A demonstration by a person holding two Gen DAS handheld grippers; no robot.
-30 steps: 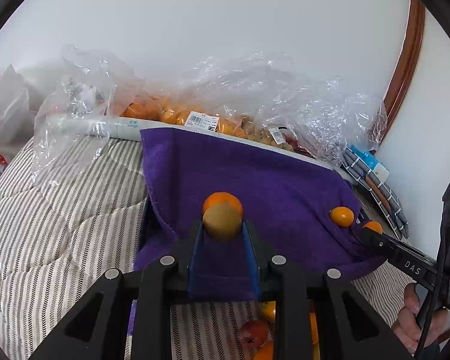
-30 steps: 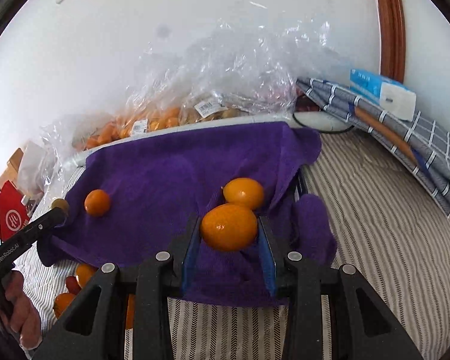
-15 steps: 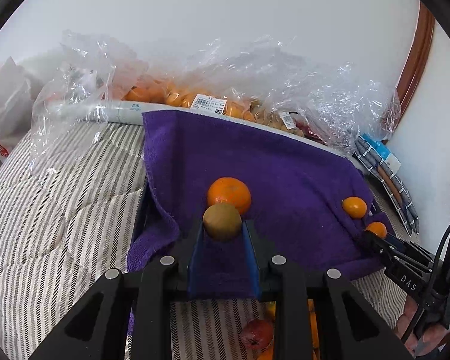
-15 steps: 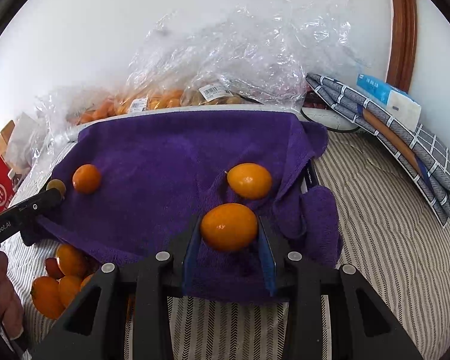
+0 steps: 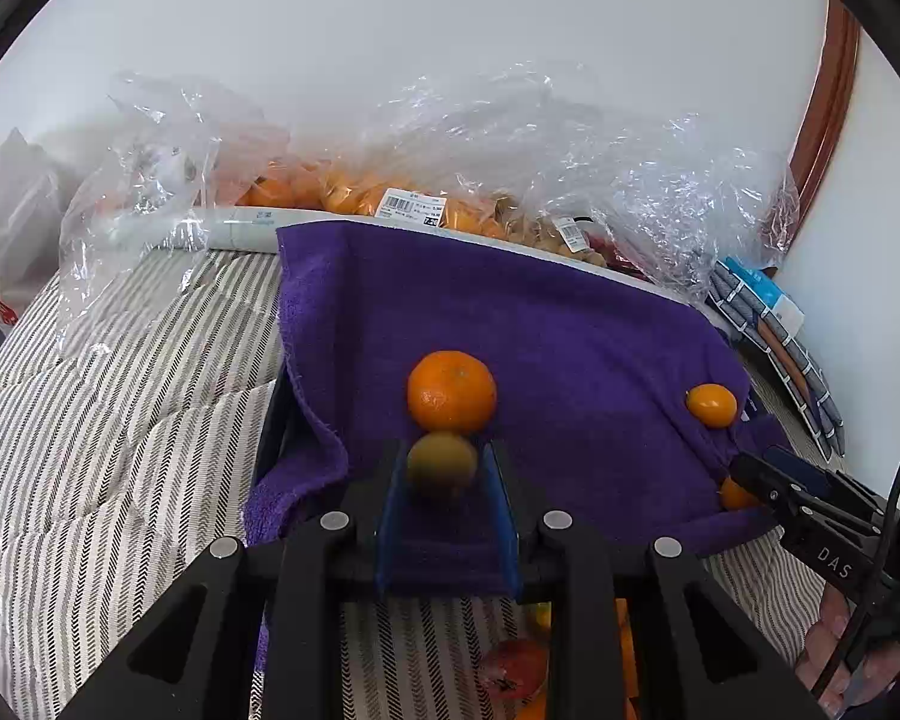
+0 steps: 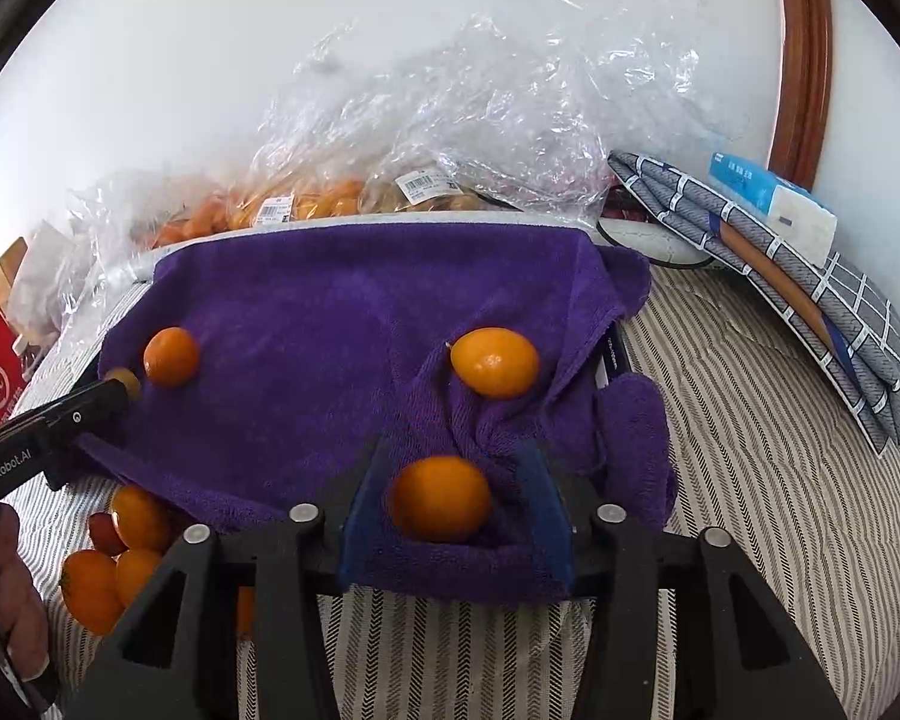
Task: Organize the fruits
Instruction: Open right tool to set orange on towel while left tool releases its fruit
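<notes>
A purple towel [image 5: 570, 348] covers a tray on the bed. In the left wrist view my left gripper [image 5: 444, 468] is shut on a small yellow-green fruit [image 5: 441, 462], just in front of an orange mandarin [image 5: 451, 391] lying on the towel. In the right wrist view my right gripper [image 6: 450, 489] stands open, its pads apart from an orange fruit [image 6: 441, 498] that looks blurred between them over the towel [image 6: 330, 330]. A second orange fruit [image 6: 495, 362] lies just beyond it. The mandarin [image 6: 171, 356] and the left gripper's tip also show at the left there.
Clear plastic bags of oranges [image 5: 354, 192] lie along the wall behind the towel. Loose orange and red fruits [image 6: 120, 552] sit on the striped bedding [image 5: 120, 420] at the towel's near edge. A folded checked cloth with a blue box [image 6: 774, 210] lies at the right.
My right gripper has opened and the orange fruit has dropped lower between its pads. Both grippers have moved forward over the towel. The left still holds its fruit.
</notes>
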